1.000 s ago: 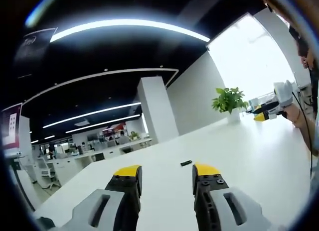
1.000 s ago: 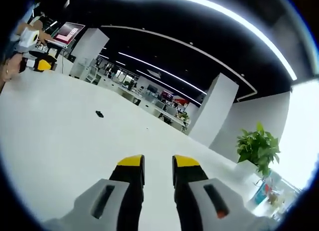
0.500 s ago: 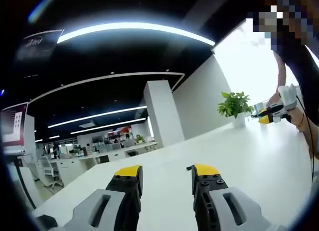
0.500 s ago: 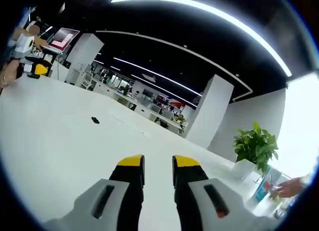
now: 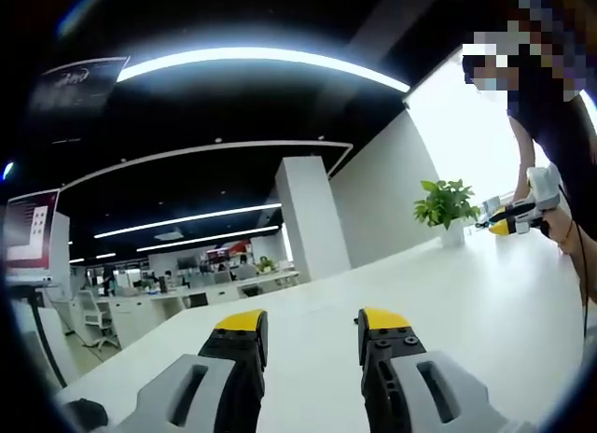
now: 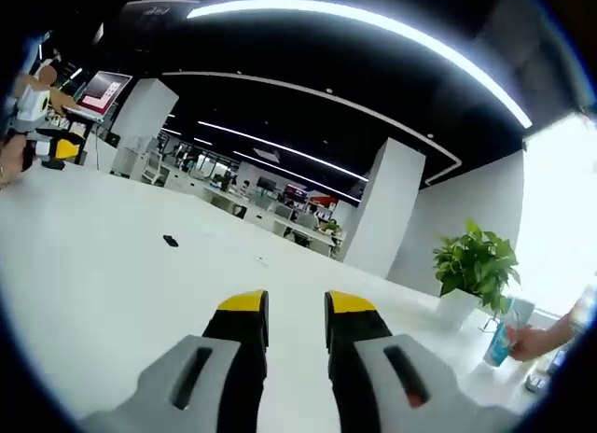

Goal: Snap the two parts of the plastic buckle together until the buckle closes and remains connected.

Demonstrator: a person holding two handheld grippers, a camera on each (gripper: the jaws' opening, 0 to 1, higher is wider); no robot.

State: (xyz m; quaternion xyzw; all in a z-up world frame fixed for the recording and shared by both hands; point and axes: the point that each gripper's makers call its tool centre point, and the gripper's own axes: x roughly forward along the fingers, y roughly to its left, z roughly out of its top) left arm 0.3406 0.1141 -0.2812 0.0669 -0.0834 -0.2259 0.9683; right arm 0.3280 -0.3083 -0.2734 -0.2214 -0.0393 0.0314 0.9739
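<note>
A small dark buckle piece (image 6: 170, 240) lies flat on the white table (image 6: 103, 293), far ahead and to the left of my right gripper (image 6: 297, 304). That gripper's yellow-tipped jaws stand a narrow gap apart, open, with nothing between them. A tiny pale speck (image 6: 262, 260) lies on the table beyond it; what it is I cannot tell. My left gripper (image 5: 311, 321) is open wider over the table (image 5: 448, 293), holding nothing. A hand holds the left gripper (image 6: 51, 150) at the far left of the right gripper view, and the right gripper (image 5: 516, 216) appears at the far right of the left gripper view.
A potted plant (image 5: 445, 203) stands at the table's far end, also the potted plant (image 6: 476, 265) on the right. A person's hand holds a cup (image 6: 508, 338) by the right edge. White pillars and office desks lie beyond the table.
Both views have tilted a little as the hands moved. In the left gripper view the buckle piece slid down behind the right jaw tip. Jaw gaps are unchanged.
</note>
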